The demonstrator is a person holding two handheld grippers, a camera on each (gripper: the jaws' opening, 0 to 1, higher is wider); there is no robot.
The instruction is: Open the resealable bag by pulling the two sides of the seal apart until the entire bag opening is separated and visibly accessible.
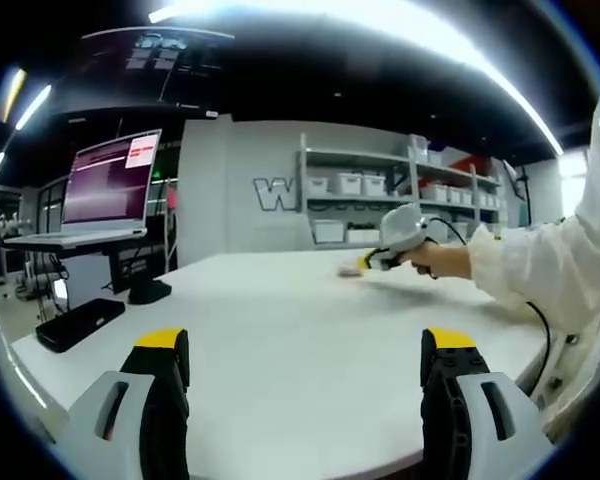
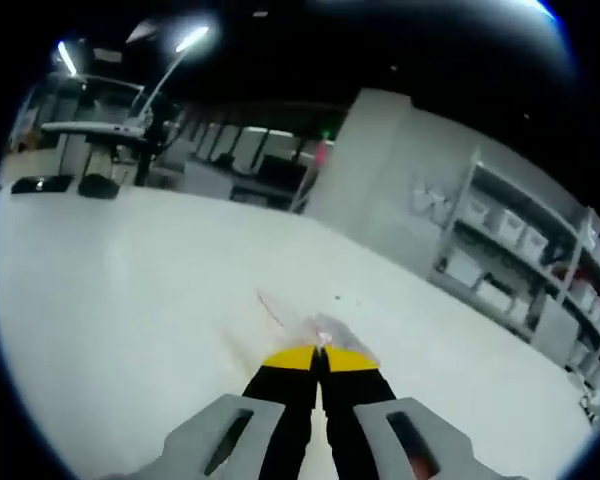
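A small clear resealable bag point(image 2: 315, 328) with a faint pink line lies on the white table point(image 2: 130, 300). My right gripper point(image 2: 320, 357) is shut, its yellow tips pressed together on the bag's near edge. In the left gripper view, a hand in a white sleeve holds that right gripper point(image 1: 365, 263) low over the table's far side, with the bag point(image 1: 347, 270) a pale patch at its tip. My left gripper point(image 1: 305, 345) hovers open above the table's near part point(image 1: 280, 330), jaws wide apart with nothing between them, well short of the bag.
A laptop point(image 1: 105, 185) on a stand sits at the table's left, with a black flat device point(image 1: 78, 323) near the left edge. Shelving with white bins point(image 1: 380, 190) lines the far wall. A cable point(image 1: 540, 330) runs off the table's right side.
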